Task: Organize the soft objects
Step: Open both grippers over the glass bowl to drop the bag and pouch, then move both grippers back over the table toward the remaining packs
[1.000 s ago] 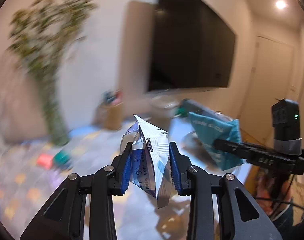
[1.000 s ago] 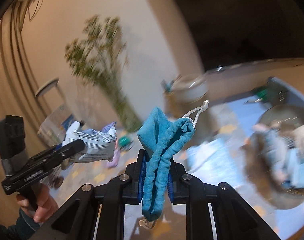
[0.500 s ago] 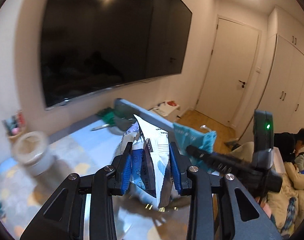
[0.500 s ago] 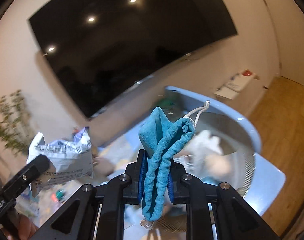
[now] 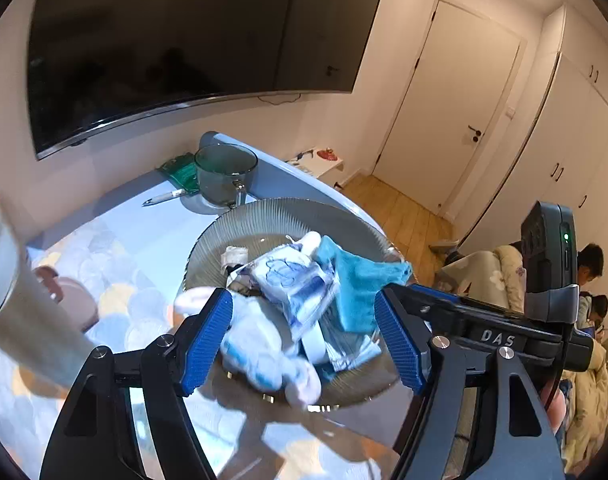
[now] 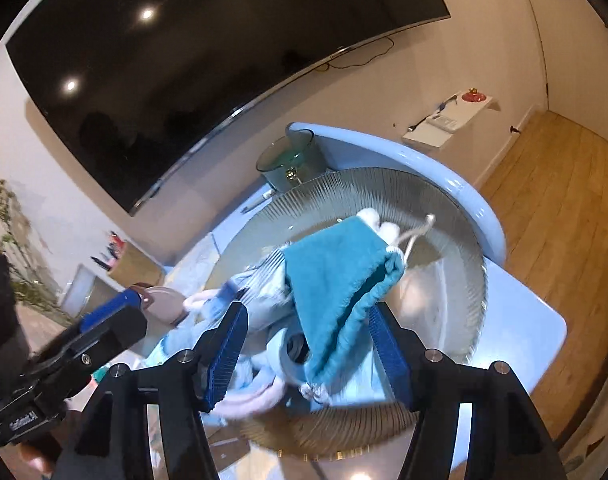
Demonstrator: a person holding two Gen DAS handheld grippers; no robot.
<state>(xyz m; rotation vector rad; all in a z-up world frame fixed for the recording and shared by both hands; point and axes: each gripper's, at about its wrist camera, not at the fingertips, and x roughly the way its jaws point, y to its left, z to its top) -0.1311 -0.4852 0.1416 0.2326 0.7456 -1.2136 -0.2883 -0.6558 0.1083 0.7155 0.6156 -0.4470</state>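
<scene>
A ribbed glass bowl on the blue table holds several soft things. My left gripper hangs over it with its jaws opening. The white and blue packet lies loose below the jaws, on a white and blue plush toy. My right gripper is also over the bowl, jaws opening. The teal drawstring pouch drops between its pads, and neither pad presses on it. In the left wrist view the pouch lies beside the packet.
Behind the bowl stand a green glass mug, a pen and a green packet. A blurred pale cylinder rises at the left. The table's raised blue edge curves past the bowl. People sit at the far right.
Both grippers swung from the plant side to above the bowl and tilted down. Both then opened: the packet left the left jaws, and the teal pouch slipped from the right jaws.
</scene>
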